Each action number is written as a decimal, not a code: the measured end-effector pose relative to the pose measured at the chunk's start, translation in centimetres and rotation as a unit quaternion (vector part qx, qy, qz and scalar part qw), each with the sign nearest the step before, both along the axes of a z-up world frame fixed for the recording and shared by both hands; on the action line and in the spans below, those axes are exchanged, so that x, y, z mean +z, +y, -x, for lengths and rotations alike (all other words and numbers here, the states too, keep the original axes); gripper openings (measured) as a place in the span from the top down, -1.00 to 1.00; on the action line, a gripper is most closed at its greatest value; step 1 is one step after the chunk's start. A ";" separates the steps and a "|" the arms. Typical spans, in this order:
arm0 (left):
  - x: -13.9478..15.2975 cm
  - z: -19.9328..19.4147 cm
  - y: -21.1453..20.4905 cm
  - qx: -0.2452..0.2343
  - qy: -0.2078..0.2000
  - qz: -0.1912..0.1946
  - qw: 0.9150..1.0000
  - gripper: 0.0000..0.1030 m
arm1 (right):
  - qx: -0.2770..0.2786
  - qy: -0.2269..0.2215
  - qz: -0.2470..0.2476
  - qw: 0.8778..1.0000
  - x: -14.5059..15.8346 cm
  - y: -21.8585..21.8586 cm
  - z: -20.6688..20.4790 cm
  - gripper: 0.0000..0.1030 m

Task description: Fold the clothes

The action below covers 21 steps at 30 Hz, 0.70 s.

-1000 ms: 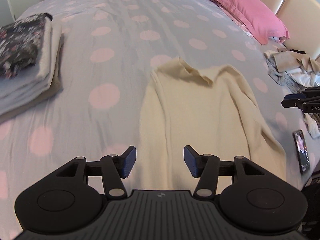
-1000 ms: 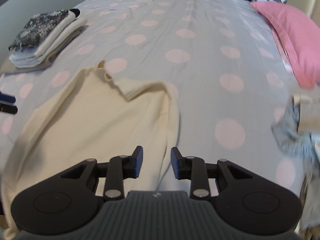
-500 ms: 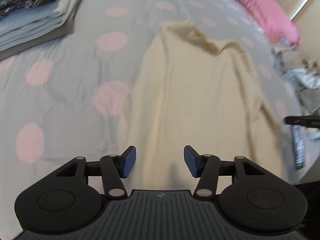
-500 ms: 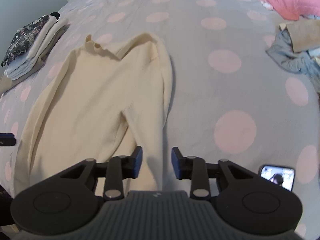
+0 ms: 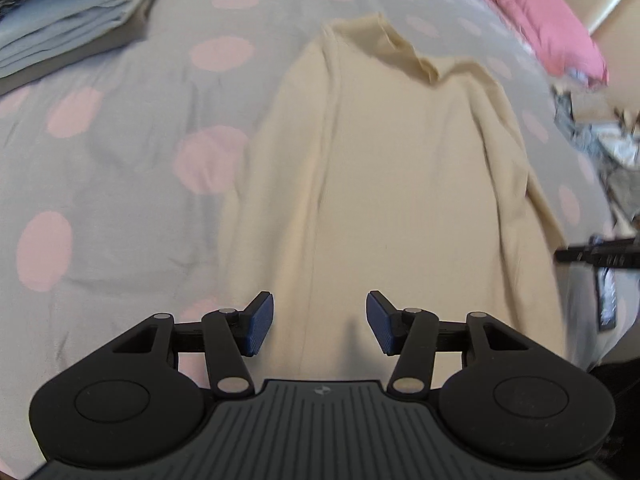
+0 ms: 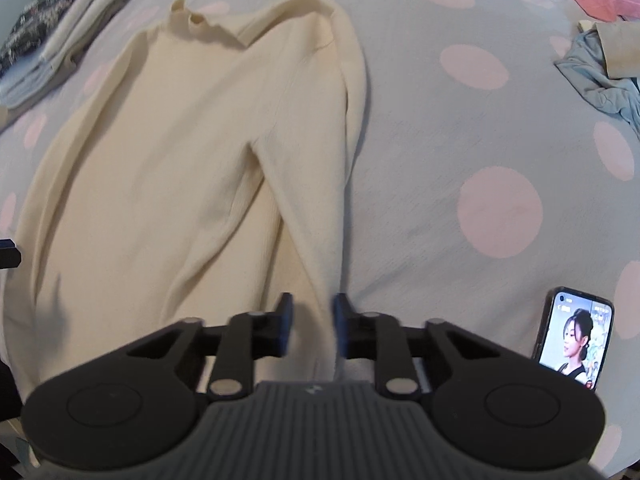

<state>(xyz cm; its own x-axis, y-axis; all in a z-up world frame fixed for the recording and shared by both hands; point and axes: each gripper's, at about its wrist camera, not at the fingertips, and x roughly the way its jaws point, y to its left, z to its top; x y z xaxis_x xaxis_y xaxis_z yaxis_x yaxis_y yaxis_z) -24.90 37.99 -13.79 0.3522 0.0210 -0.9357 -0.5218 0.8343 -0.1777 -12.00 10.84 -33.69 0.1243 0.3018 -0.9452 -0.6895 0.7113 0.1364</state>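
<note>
A cream long-sleeved top [image 5: 392,168] lies flat on the grey bedspread with pink dots [image 5: 100,184], collar away from me. It also shows in the right wrist view [image 6: 168,152], its right sleeve folded down along the body. My left gripper [image 5: 319,322] is open and empty, low over the top's hem. My right gripper [image 6: 311,322] is open with a narrower gap, over the lower end of the right sleeve [image 6: 320,216]; the cloth lies between the jaws but is not clamped. The right gripper's tip shows at the right edge of the left wrist view [image 5: 592,254].
A stack of folded clothes [image 5: 68,20] sits at the far left, also in the right wrist view [image 6: 48,36]. A pink pillow [image 5: 536,12] lies far right. Unfolded garments [image 6: 600,68] lie at the right. A lit phone [image 6: 572,344] lies near the bed's front edge.
Both grippers have moved down and closer to the top's near end; the view has tilted toward the hem and sleeve. Jaw openings look unchanged.
</note>
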 end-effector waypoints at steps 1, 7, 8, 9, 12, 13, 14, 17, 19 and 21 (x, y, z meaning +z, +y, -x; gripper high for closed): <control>-0.5 -0.2 -0.1 -0.005 0.009 -0.002 1.000 0.05 | -0.001 -0.007 0.005 1.000 0.0 0.1 0.0 0.88; -2.0 -0.5 -0.1 -0.005 0.035 -0.005 0.999 0.22 | -0.044 -0.077 0.049 0.995 0.4 -1.1 -1.3 0.90; -1.9 -0.4 -0.1 -0.004 0.034 -0.004 0.999 0.22 | -0.047 -0.085 0.054 0.994 0.5 -1.3 -1.5 0.90; -1.9 -0.4 0.0 -0.002 0.033 -0.003 0.999 0.22 | -0.050 -0.087 0.055 0.993 0.5 -1.4 -1.7 0.90; -1.8 -0.5 -0.1 -0.005 0.028 -0.002 1.000 0.22 | -0.055 -0.087 0.053 0.993 0.8 -1.6 -2.1 0.90; -1.8 -0.6 -0.3 -0.012 0.029 -0.006 0.999 0.22 | -0.055 -0.092 0.053 0.993 1.0 -1.6 -2.0 0.90; -1.8 -0.7 -0.6 -0.017 0.032 -0.011 0.999 0.22 | -0.054 -0.102 0.054 0.992 1.2 -1.5 -1.9 0.90; -2.0 -0.8 -0.8 -0.022 0.042 -0.016 0.999 0.22 | -0.068 -0.145 0.052 0.986 2.4 -1.6 -1.9 0.90; -2.0 -1.0 -0.8 -0.019 0.042 -0.013 0.999 0.22 | -0.091 -0.178 0.039 0.979 3.8 -1.7 -2.6 0.90; -2.0 -0.9 -0.7 -0.017 0.041 -0.010 0.999 0.22 | -0.117 -0.209 0.023 0.971 5.4 -2.3 -3.4 0.90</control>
